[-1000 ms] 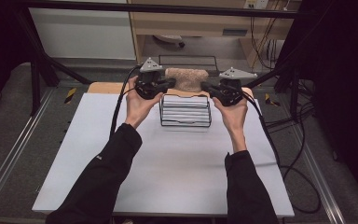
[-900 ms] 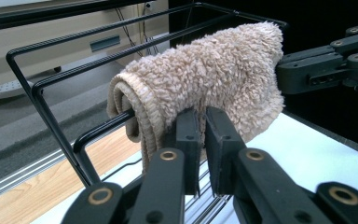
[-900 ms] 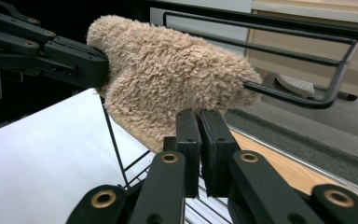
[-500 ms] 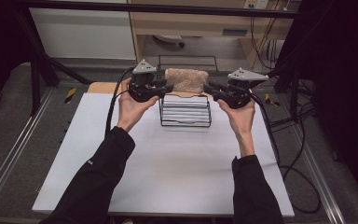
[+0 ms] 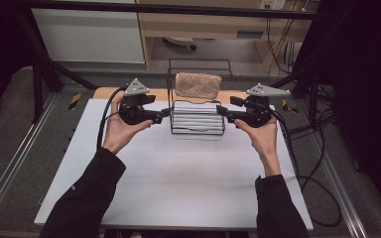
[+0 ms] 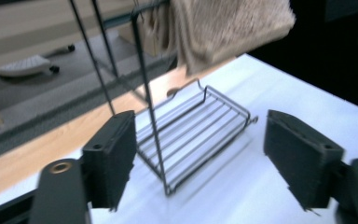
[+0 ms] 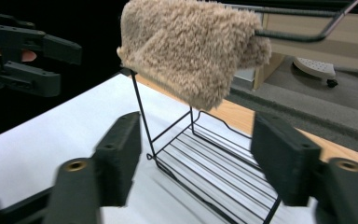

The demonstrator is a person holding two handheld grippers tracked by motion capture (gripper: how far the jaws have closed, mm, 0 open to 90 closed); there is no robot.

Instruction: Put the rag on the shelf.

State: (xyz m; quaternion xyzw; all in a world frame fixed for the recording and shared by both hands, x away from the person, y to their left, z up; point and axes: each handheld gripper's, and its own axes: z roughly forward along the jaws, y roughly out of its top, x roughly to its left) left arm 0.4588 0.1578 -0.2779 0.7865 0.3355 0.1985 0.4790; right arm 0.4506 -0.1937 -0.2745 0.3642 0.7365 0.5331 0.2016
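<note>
The beige fluffy towel (image 5: 198, 85) hangs folded over the top bar of the black wire rack (image 5: 197, 118) at the far edge of the white desk (image 5: 178, 178), between and just beyond the fingers of the left gripper (image 5: 164, 112) and right gripper (image 5: 222, 111). Both grippers flank the rack, clear of the towel; their jaws have just been opening.

In the left gripper view, the fingers (image 6: 112, 156) stand wide with nothing pressed, a rack upright rising between them, the towel above.

In the right gripper view, the fingers (image 7: 121, 154) are wide apart too, the towel above and between them, untouched.
</note>
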